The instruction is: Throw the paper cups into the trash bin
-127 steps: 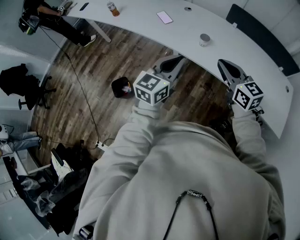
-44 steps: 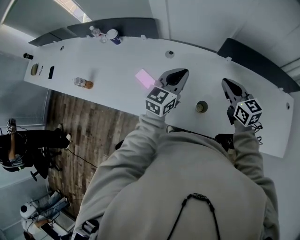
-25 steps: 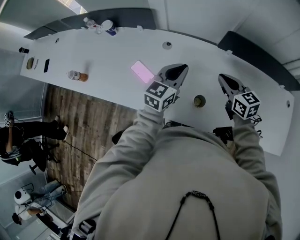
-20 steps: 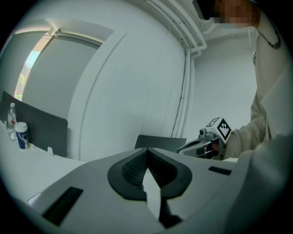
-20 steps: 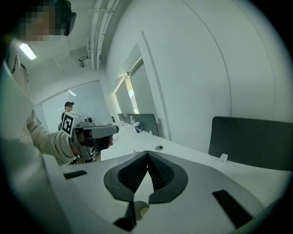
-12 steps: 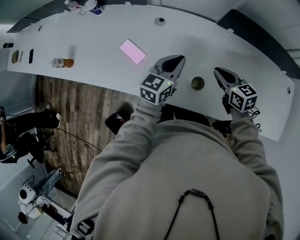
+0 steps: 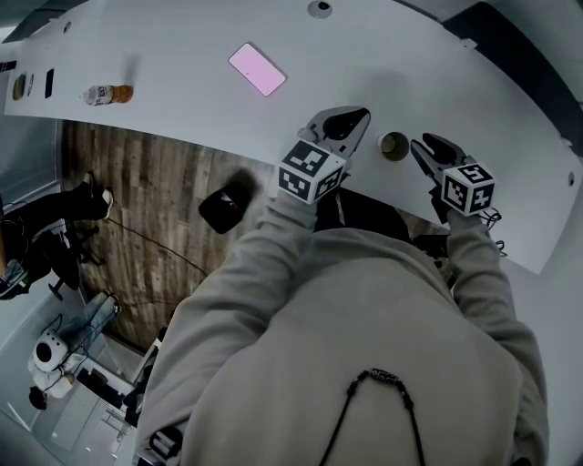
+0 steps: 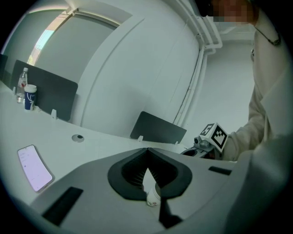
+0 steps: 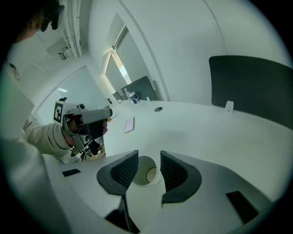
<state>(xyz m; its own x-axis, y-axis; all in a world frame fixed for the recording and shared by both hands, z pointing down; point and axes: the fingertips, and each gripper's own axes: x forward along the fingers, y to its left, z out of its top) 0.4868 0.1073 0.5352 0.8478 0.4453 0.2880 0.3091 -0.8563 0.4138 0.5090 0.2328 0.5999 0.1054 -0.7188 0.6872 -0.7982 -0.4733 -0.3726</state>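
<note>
A paper cup [image 7: 393,145] stands upright on the white curved table [image 7: 182,55], near its front edge. My right gripper [image 7: 419,146] sits just right of it, and its jaws are opening. In the right gripper view the cup [image 9: 145,172] lies between the spread jaws of the right gripper [image 9: 149,155], and the pads do not press on it. My left gripper [image 7: 351,123] hovers just left of the cup with its jaws shut. A small white thing [image 8: 153,196] shows low in the left jaws' slit; I cannot tell what it is. The black trash bin [image 7: 228,205] stands on the wooden floor to my left.
A pink phone [image 7: 257,68] and a lying bottle [image 7: 107,93] are farther left on the table. A round grommet [image 7: 319,8] sits at the back. Dark partition panels [image 9: 252,87] edge the table's far side. Cables and a seated person's legs [image 7: 55,214] are on the floor.
The view has swung toward the table's front edge and the bin has come into sight. Both grippers have closed in on the cup, and the right jaws now flank it.
</note>
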